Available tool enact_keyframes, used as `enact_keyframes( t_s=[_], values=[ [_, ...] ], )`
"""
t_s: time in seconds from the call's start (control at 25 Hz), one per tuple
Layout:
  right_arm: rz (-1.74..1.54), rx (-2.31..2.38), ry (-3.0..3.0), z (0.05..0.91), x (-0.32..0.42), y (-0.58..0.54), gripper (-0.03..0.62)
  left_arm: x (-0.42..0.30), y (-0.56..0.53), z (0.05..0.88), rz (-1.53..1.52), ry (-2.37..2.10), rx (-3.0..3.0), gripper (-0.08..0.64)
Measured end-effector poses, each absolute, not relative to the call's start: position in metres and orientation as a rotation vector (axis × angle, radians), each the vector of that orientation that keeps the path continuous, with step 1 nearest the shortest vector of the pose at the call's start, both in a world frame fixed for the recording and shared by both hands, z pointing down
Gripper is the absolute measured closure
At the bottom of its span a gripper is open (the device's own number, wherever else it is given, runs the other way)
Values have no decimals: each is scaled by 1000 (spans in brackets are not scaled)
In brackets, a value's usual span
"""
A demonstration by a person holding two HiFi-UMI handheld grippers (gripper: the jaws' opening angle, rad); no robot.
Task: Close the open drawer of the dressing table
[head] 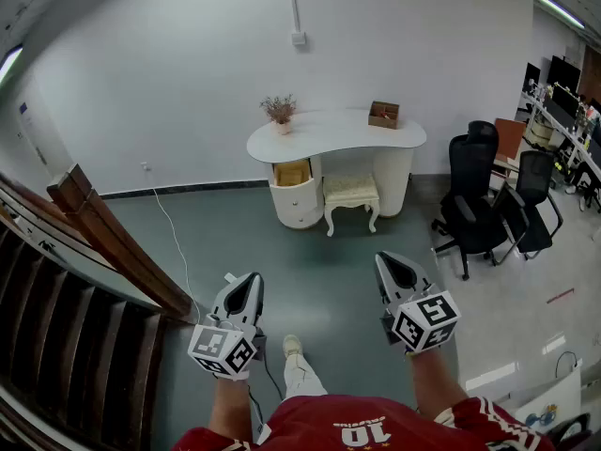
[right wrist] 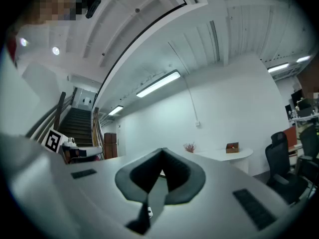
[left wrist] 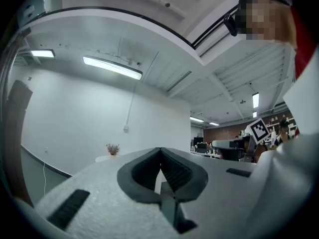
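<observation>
Head view: the white bench (head: 338, 132) stands at the far wall, upper centre of the frame. Its drawer (head: 292, 173) is pulled open under the left end, just beside a stool (head: 350, 194). A plant (head: 280, 113) and a box (head: 383, 114) sit on top. Low in the frame, the left hand-held gripper (head: 251, 281) and the right hand-held gripper (head: 386, 262) point toward the drawer, well apart from it. Each has its jaws pressed together on nothing. Stairs (head: 56, 327) fill the lower left; office chairs (head: 474, 205) stand at right.

Left gripper (head: 250, 282) and right gripper (head: 387, 263) held forward side by side, both jaws together, empty
</observation>
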State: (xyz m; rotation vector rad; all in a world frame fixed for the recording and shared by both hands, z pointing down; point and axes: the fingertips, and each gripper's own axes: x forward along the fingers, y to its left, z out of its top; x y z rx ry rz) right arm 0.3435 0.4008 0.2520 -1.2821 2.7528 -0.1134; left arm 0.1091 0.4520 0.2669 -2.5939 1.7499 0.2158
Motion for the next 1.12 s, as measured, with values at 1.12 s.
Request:
enact_keyframes(
  t_s=[1.12],
  values=[
    [-197, -1051, 2768, 233, 216, 211, 588, -7, 240, 264, 177, 1746, -2596, 557]
  ],
)
